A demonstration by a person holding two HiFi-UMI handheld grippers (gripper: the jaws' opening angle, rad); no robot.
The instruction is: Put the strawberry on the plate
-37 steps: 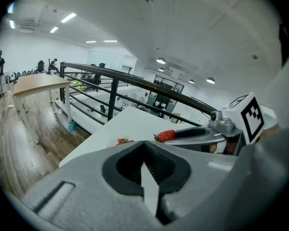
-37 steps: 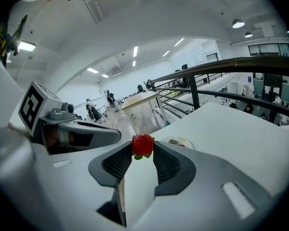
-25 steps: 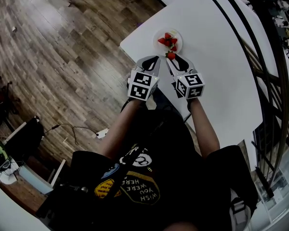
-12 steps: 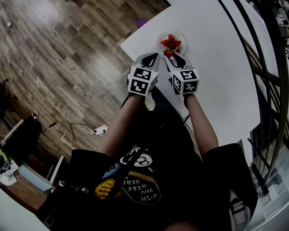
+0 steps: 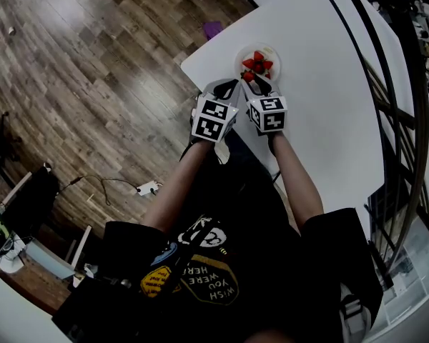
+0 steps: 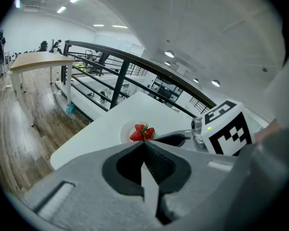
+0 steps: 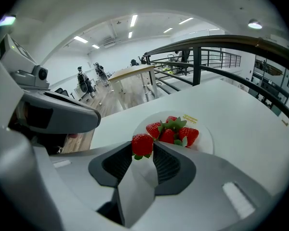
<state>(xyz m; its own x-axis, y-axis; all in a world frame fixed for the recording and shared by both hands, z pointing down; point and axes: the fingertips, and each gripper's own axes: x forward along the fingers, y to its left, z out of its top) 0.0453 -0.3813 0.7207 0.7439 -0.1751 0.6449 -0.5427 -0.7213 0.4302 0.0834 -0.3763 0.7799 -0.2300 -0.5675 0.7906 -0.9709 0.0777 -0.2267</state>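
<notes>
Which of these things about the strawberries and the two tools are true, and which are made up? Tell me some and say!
1. The right tool has a strawberry pinched between its jaws. True.
2. The plate has nothing on it. False: three strawberries lie on it.
3. The left tool is holding a strawberry too. False: its jaws are together with nothing between them.
4. The plate sits on a white table. True.
</notes>
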